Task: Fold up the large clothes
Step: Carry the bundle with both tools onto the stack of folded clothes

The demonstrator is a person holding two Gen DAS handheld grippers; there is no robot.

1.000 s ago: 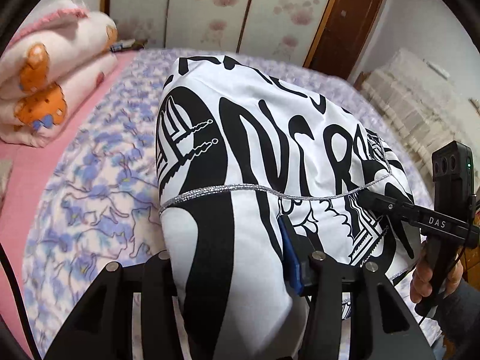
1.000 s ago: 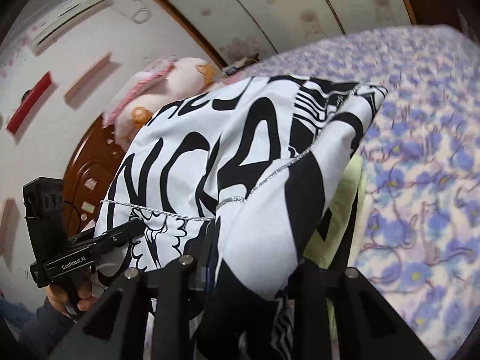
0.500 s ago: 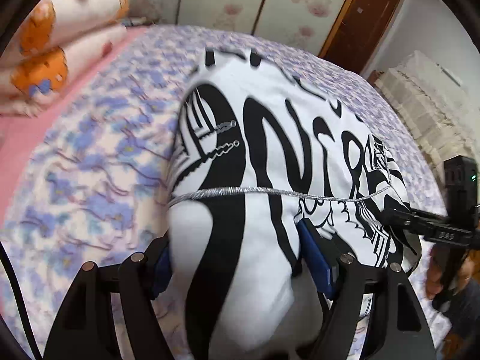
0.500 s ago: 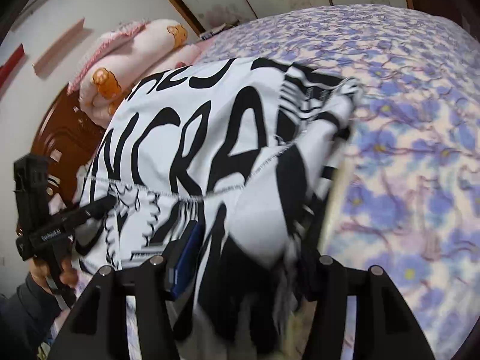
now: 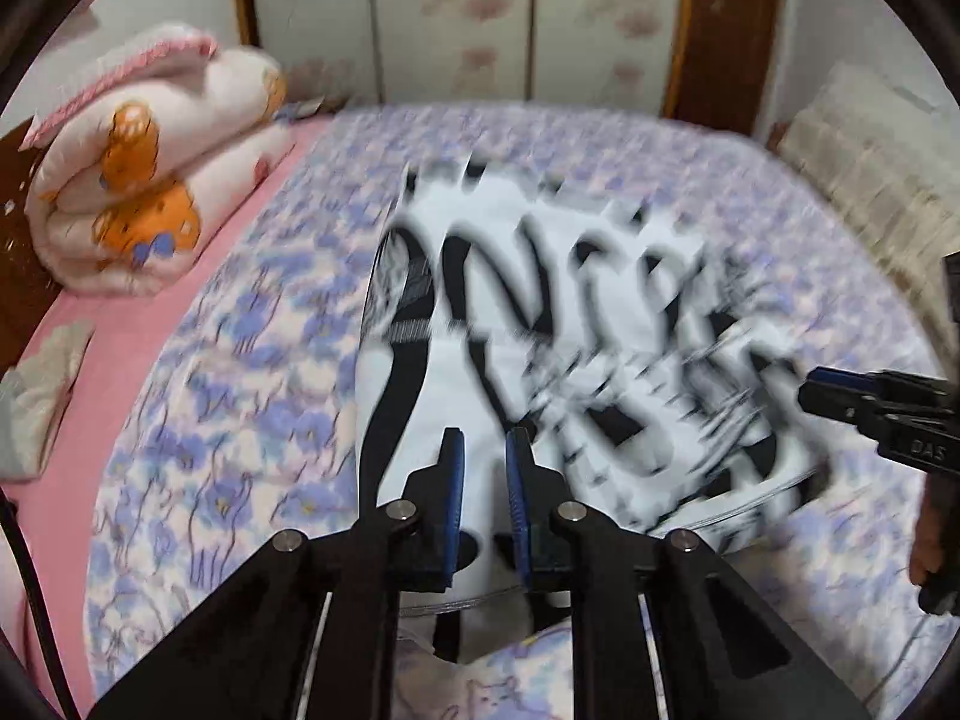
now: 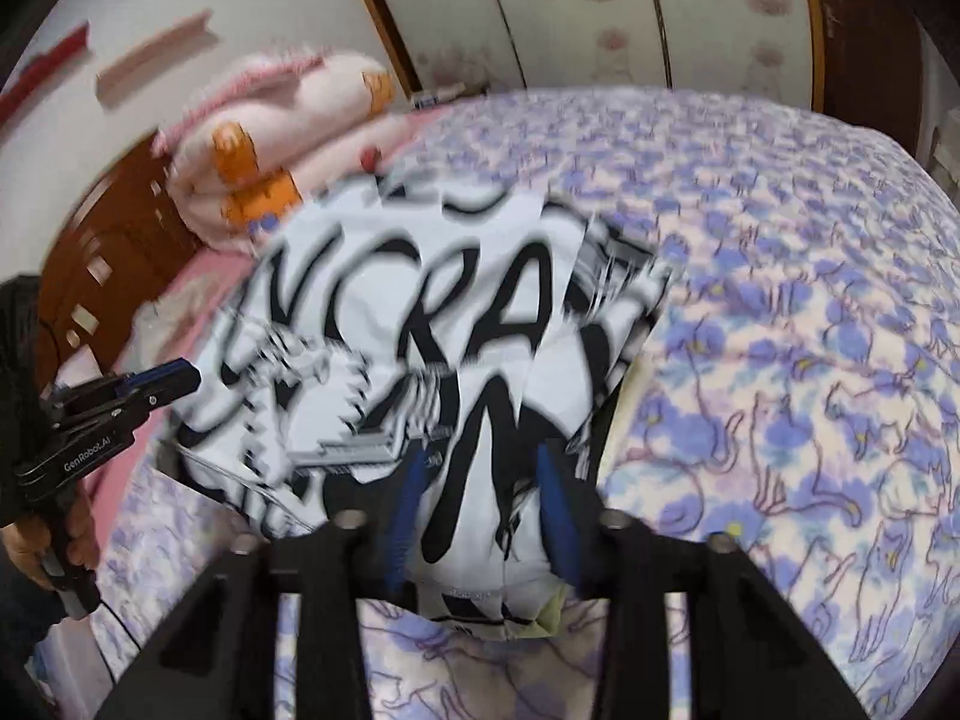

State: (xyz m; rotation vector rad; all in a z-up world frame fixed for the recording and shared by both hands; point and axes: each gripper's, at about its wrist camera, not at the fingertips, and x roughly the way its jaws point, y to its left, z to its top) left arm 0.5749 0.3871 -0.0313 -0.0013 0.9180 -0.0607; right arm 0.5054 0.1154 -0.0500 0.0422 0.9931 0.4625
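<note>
purple-flowered bedspread (image 5: 240, 372) covers the bed and fills most of both views; a rolled pink-and-orange quilt (image 5: 144, 180) sits at its far left corner, well apart from the work; the black-and-white printed garment (image 5: 576, 324) lies in a folded block in the middle of the bed, motion-blurred in both views, with a pale green layer (image 6: 549, 615) peeking out under its near edge in the right wrist view.

the left gripper (image 5: 485, 450) has its blue-padded fingers (image 5: 454, 480) slightly parted over the garment's near left edge; white cloth shows in the gap, but whether it is pinched i cannot tell; the right gripper (image 6: 480, 468) has its blue-lined fingers spread wide with cloth between them and seemingly no squeeze on it, so it reads as released.

judging from this, the step is laying the fold down and letting go; to do it well, both grippers should draw back low and straight toward the near edge so the pads do not drag the top layer; if the corners sit uneven, a light press along the near edge should square them; the cloth looks thin and slippery, so a quick pull may undo the fold.

writing: large black letters on the garment read roughly "ncra" in the right wrist view; the left gripper's body there reads "genrobot.ai"; the right gripper's body in the left wrist view shows "das".
</note>
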